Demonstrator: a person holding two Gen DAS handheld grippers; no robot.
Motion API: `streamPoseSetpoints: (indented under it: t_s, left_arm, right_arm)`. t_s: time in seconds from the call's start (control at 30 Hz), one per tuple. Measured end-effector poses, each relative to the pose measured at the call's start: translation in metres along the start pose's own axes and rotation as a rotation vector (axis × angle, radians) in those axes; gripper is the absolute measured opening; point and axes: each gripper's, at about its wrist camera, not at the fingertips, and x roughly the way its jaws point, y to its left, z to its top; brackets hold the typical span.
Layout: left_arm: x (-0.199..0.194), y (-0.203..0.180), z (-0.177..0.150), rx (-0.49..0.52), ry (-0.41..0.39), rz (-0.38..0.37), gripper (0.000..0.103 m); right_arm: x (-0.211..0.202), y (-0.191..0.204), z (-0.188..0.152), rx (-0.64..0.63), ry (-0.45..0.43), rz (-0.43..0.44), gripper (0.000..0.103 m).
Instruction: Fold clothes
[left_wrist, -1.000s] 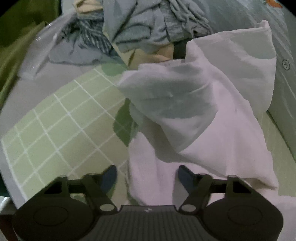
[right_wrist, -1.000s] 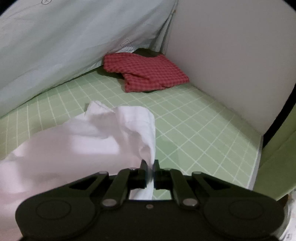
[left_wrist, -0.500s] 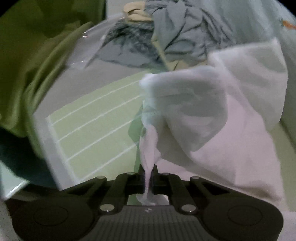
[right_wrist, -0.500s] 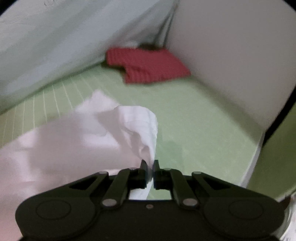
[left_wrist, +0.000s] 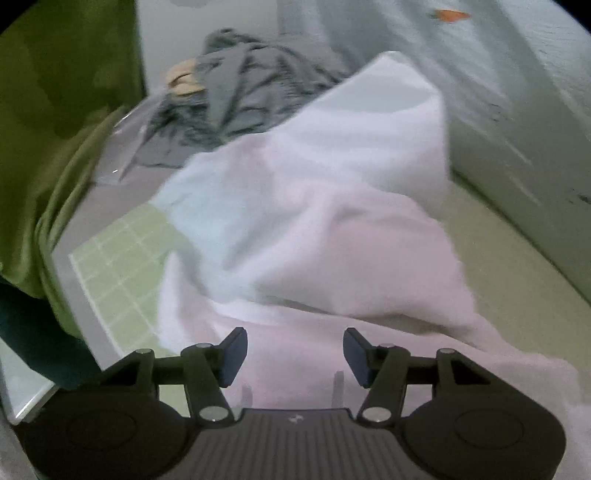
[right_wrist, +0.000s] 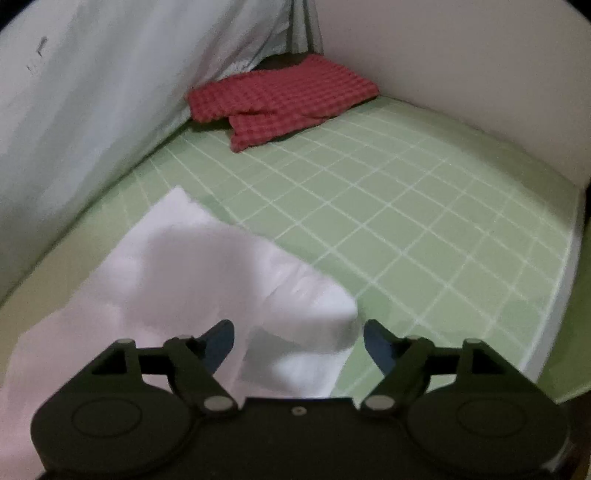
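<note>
Spreading across the green gridded mat (right_wrist: 406, 229) on the desk, the white garment (left_wrist: 314, 229) lies loose between both tools. The left gripper (left_wrist: 294, 354) has its fingers (left_wrist: 233, 350) apart and opening, the cloth passing beneath them with neither pad pressing on it. The right gripper (right_wrist: 298, 345) is opening too, its fingers (right_wrist: 378, 345) wide, the garment's near corner (right_wrist: 325, 317) lying in the gap but ungripped. Only the left wrist view shows the heap of grey clothes (left_wrist: 240, 99) at the far end, with a green cloth (left_wrist: 48, 147) hanging at the side. Only the right wrist view shows the folded red checked garment (right_wrist: 280, 99) in the far corner, well apart from the white one, beside a pale curtain (right_wrist: 110, 92).
</note>
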Motion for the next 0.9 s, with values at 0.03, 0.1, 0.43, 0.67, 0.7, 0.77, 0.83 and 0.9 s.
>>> streamPoseSetpoints:
  t_s: [0.03,0.1,0.43,0.67,0.7,0.77,0.83,0.9]
  left_arm:
    - [-0.003,-0.008,-0.006,0.013,-0.002,-0.007,0.059]
    - [-0.009,-0.023,-0.019,0.038,-0.007,-0.022,0.059]
    - [-0.021,-0.098,-0.068,0.126,0.000,-0.092,0.059]
    - [-0.018,-0.124,-0.091,0.191,0.043,-0.106,0.063]
    - [-0.016,-0.125,-0.094,0.200,0.061,-0.107,0.063]
    - [-0.018,-0.127,-0.098,0.227,0.064,-0.103,0.064]
    - [-0.022,-0.125,-0.098,0.237,0.058,-0.098,0.066]
    - [-0.024,-0.122,-0.096,0.236,0.055,-0.093,0.067]
  right_arm:
    - [0.008,-0.002,0.004,0.006,0.021,0.000,0.079]
    - [0.015,-0.007,0.009,0.034,0.050,0.024,0.080]
    - [-0.064,0.011,0.063,-0.160,-0.151,0.341,0.004]
    - [-0.093,-0.041,0.044,-0.318,-0.168,0.064,0.014]
    - [-0.076,-0.046,0.034,-0.339,-0.113,0.006,0.017]
    - [-0.044,-0.056,0.012,-0.354,-0.019,-0.091,0.034]
    - [-0.042,-0.057,0.007,-0.312,-0.028,-0.072,0.052]
    - [-0.044,-0.046,0.008,-0.305,-0.055,-0.032,0.068]
